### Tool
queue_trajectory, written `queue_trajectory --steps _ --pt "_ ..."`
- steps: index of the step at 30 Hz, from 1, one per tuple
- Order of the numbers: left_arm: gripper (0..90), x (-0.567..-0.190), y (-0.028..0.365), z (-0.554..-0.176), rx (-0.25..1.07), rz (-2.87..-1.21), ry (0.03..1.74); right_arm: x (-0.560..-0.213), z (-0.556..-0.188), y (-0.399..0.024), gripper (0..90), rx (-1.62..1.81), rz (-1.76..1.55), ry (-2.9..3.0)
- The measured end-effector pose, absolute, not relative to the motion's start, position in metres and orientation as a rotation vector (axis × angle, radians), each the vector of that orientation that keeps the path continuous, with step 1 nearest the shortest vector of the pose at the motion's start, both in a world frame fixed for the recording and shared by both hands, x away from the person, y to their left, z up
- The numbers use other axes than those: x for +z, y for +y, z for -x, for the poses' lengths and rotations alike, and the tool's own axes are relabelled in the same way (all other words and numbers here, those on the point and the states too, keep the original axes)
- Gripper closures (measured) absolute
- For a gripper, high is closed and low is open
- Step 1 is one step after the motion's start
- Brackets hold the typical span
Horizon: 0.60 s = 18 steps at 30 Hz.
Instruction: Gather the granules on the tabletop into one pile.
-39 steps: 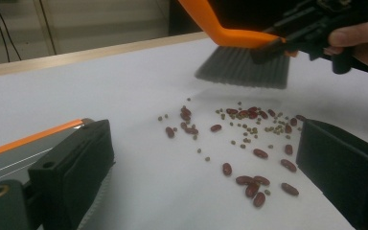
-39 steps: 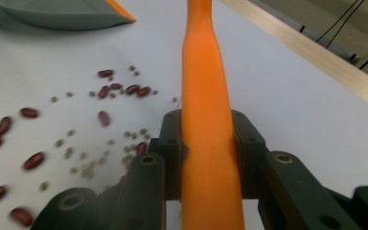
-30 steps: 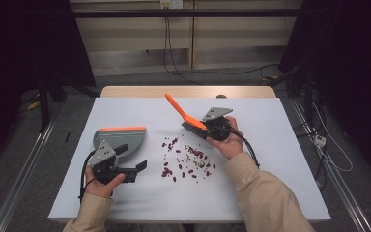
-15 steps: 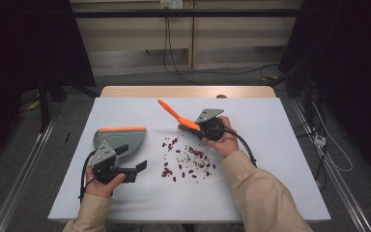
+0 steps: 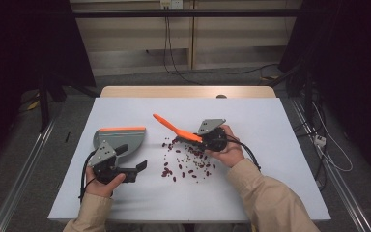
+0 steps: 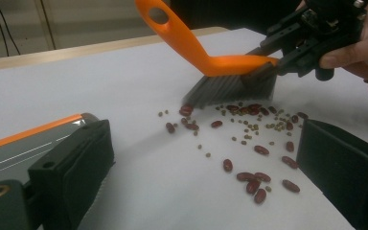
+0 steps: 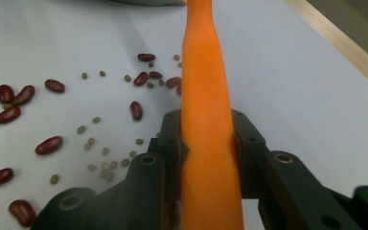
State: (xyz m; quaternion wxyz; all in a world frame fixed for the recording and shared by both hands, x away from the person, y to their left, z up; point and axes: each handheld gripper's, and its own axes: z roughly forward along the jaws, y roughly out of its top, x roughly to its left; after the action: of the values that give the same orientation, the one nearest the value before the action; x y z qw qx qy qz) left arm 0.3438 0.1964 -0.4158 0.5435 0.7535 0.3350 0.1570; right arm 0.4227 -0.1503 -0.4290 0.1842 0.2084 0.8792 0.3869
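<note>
Presently, my right gripper (image 5: 204, 138) is clamped on the orange brush (image 5: 174, 128), both jaws pressing the sides of its handle, as the right gripper view (image 7: 210, 143) confirms. In the high view the brush handle runs from my gripper toward 10 o'clock, its free end raised above the white table (image 5: 280, 159). In the left gripper view the brush's grey bristles (image 6: 230, 88) stand on the table surface, touching the far edge of the scattered beans (image 6: 249, 143). The beans, dark red ones mixed with small green ones, lie loose on the table between my two hands, just at 7 o'clock of the right gripper in the high view (image 5: 186, 162). My left gripper (image 5: 137, 169) rests on the table at 9 o'clock of the bean scatter, near it but not touching it. Its jaws stand well apart with nothing pressed between them; in its own view one black jaw sits low at the left and the other at the right, with beans on the bare table between. The grey dustpan (image 5: 121, 140) with an orange edge lies just beside my left gripper, at its 12 o'clock, its orange strip on the far side. Whether the left jaw touches the dustpan, I cannot tell.
</note>
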Motion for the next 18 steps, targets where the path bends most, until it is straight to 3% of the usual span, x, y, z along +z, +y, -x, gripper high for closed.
queue_trajectory --steps 18 --pt "5.6 -0.415 0.196 -0.343 0.376 -1.794 0.797 -0.418 -0.407 -0.154 71.4 1.174 -0.561 2.474"
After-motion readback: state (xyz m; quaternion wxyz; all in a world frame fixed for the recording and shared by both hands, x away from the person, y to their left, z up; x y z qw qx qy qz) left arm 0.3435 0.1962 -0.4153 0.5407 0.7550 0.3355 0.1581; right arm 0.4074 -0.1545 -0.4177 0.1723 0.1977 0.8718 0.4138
